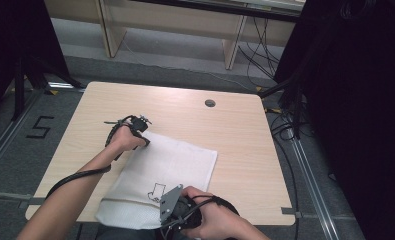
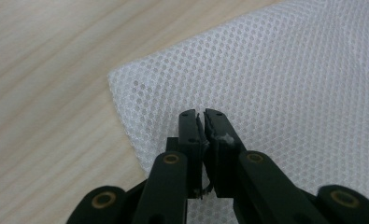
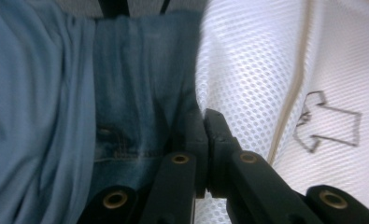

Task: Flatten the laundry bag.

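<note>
Mesh bag flat on tabletop, near edge overhanging; left hand-held gripper pinches far corner, right hand-held gripper pressed together at the overhang — thin mesh may slip out or slide off.

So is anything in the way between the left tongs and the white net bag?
No, nothing visible is in the way. The left tongs are right over the white net bag near its corner, jaws nearly together, with only mesh beneath them. The wooden table beside that corner is bare.
</note>
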A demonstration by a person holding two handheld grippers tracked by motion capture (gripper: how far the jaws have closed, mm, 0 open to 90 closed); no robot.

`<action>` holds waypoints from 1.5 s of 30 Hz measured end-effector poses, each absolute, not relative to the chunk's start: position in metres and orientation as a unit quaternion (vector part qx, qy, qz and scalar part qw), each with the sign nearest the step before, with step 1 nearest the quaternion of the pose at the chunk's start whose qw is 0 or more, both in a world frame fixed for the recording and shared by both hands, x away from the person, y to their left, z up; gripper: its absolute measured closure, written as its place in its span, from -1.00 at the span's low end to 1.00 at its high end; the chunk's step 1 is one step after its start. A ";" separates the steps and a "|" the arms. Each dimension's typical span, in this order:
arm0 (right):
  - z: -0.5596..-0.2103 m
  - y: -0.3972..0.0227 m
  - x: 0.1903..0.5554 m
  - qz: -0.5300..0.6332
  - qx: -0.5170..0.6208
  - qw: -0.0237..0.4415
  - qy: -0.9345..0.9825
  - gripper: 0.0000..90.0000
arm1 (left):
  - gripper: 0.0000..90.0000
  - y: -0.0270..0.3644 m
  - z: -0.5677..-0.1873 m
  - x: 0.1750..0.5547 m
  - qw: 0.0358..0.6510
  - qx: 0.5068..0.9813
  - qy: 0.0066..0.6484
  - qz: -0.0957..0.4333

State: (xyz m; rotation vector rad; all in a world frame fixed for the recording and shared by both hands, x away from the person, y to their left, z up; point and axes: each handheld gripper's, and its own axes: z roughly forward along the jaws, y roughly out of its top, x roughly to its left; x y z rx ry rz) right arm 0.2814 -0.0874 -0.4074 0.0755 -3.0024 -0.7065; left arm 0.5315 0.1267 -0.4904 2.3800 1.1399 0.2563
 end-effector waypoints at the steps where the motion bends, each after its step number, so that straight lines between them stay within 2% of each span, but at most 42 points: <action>1: -0.411 -0.087 0.284 -0.227 0.025 0.026 -0.973 1.00 | 0.88 0.127 -0.491 0.532 0.243 0.867 0.424 0.098; 9: -0.430 -0.098 0.302 -0.195 -0.037 0.017 -0.980 1.00 | 0.79 0.133 -0.493 0.542 0.243 0.850 0.447 0.137; 16: -0.446 -0.102 0.312 -0.178 -0.089 0.008 -0.980 0.98 | 0.75 0.116 -0.494 0.546 0.245 0.853 0.430 0.165; 17: -0.447 -0.102 0.312 -0.176 -0.101 0.010 -0.979 0.94 | 0.74 0.111 -0.495 0.547 0.246 0.852 0.431 0.170; 19: -0.449 -0.103 0.318 -0.200 -0.095 0.009 -0.975 0.65 | 0.71 0.108 -0.494 0.549 0.240 0.854 0.428 0.174; 27: -0.422 -0.142 0.335 -0.292 -0.167 0.052 -0.940 0.24 | 0.58 0.116 -0.484 0.535 0.293 0.843 0.413 0.181; 30: -0.411 -0.156 0.340 -0.324 -0.174 0.088 -0.926 0.20 | 0.54 0.123 -0.470 0.523 0.301 0.848 0.397 0.182; 32: -0.405 -0.161 0.341 -0.329 -0.195 0.086 -0.920 0.23 | 0.53 0.126 -0.462 0.511 0.301 0.861 0.378 0.161; 34: -0.406 -0.164 0.345 -0.314 -0.203 0.054 -0.926 0.32 | 0.49 0.127 -0.459 0.493 0.290 0.881 0.353 0.127; 37: -0.422 -0.168 0.357 -0.270 -0.229 0.014 -0.935 0.51 | 0.44 0.128 -0.456 0.462 0.278 0.902 0.314 0.107; 43: -0.457 -0.168 0.371 -0.209 -0.250 -0.006 -0.945 0.93 | 0.42 0.139 -0.457 0.412 0.292 0.912 0.277 0.084; 45: -0.461 -0.168 0.374 -0.208 -0.252 -0.004 -0.945 0.99 | 0.42 0.143 -0.462 0.400 0.278 0.921 0.262 0.070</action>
